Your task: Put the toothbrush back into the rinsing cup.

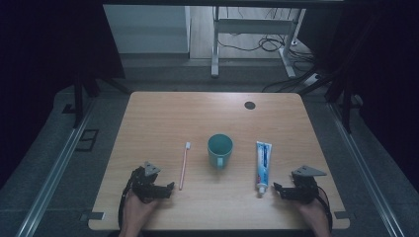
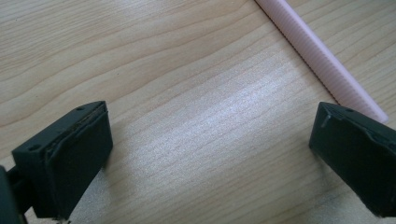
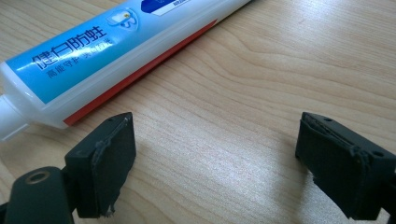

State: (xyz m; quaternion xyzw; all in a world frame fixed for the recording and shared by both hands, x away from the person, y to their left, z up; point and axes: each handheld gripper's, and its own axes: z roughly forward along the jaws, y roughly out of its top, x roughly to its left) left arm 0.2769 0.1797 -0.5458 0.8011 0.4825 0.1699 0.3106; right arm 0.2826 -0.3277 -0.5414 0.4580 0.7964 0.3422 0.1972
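On the wooden table [image 1: 163, 118] a teal mug [image 1: 220, 150] stands in the middle. A pink toothbrush [image 1: 184, 165] lies to its left and a blue-and-white toothpaste tube [image 1: 263, 165] to its right, cap toward the near edge. My left gripper [image 1: 165, 190] rests near the front edge, left of the toothbrush's handle end, open over bare wood [image 2: 210, 154]. The pink handle [image 2: 322, 60] crosses just beyond its right jaw. My right gripper [image 1: 277, 190] sits right of the tube's cap, open with nothing between its jaws [image 3: 215, 168]. The tube [image 3: 107, 51] lies just past its left jaw.
A dark round grommet [image 1: 249, 105] sits near the table's far edge. Beyond the table stand white desk legs [image 1: 215, 44] and loose cables [image 1: 267, 44] on the floor. Metal rails [image 1: 54, 173] run along both sides.
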